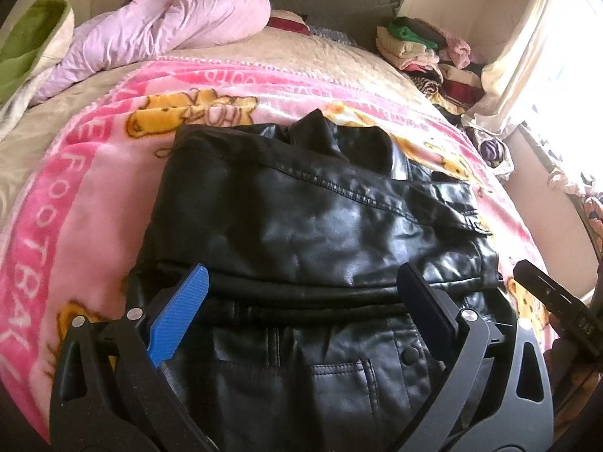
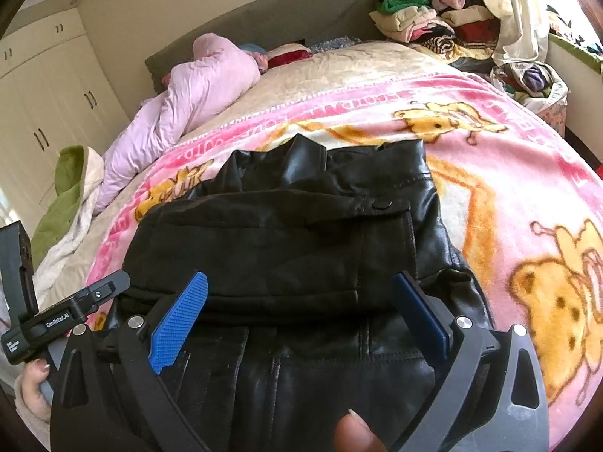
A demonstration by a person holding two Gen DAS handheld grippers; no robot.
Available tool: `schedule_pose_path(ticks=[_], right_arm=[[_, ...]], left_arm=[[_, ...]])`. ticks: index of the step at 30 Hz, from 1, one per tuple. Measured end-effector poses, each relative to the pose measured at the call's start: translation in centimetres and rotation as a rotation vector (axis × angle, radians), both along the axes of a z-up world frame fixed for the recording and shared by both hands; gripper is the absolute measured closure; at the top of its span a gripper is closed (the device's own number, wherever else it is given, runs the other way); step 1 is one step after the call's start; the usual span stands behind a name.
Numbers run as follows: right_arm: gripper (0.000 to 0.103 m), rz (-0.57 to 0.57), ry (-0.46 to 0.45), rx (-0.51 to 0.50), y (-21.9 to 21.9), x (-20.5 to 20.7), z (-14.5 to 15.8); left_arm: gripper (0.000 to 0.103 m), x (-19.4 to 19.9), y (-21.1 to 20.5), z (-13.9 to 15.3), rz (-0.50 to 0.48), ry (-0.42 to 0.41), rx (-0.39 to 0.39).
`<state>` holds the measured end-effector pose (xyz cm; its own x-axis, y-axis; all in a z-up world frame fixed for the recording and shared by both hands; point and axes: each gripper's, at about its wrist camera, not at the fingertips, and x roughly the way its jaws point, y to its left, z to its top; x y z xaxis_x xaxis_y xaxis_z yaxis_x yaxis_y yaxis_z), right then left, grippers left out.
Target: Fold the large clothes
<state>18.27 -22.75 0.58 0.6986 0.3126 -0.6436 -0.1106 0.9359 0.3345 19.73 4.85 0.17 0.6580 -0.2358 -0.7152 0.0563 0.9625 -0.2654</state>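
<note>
A black leather jacket (image 1: 309, 222) lies partly folded on the pink cartoon blanket (image 1: 86, 203), its lower half doubled up over the body so the ribbed hem runs across the middle. My left gripper (image 1: 301, 282) hovers just above that hem, jaws wide apart with nothing between the blue pads (image 1: 177, 320). In the right wrist view the same jacket (image 2: 286, 241) fills the centre and my right gripper (image 2: 301, 290) is also open over the hem, holding nothing. The other gripper's body shows at the left edge (image 2: 71, 312), held by a hand (image 2: 34, 380).
A lilac quilted garment (image 1: 166, 26) and a green-and-cream cover (image 1: 30, 45) lie at the far left of the bed. A pile of folded clothes (image 1: 426, 49) sits at the far right by the curtain (image 1: 527, 49). White wardrobes (image 2: 41, 105) stand left. A fingertip (image 2: 354, 433) shows at the bottom.
</note>
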Motion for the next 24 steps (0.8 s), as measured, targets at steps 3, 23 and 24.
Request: schedule_pose_path(ticks=[3, 23, 24], right_arm=[[0.005, -0.003, -0.013, 0.004, -0.1, -0.6, 0.6], [0.005, 0.002, -0.125, -0.004, -1.1, -5.3, 4.9], [0.005, 0.002, -0.125, -0.002, -1.3, -5.5, 4.9]], left_arm=[[0.009, -0.6, 0.0, 0.5, 0.009, -0.014, -0.015], [0.009, -6.0, -2.7, 3.6, -0.009, -0.093, 0.002], [0.009, -6.2, -2.9, 3.6, -0.012, -0.092, 0.007]])
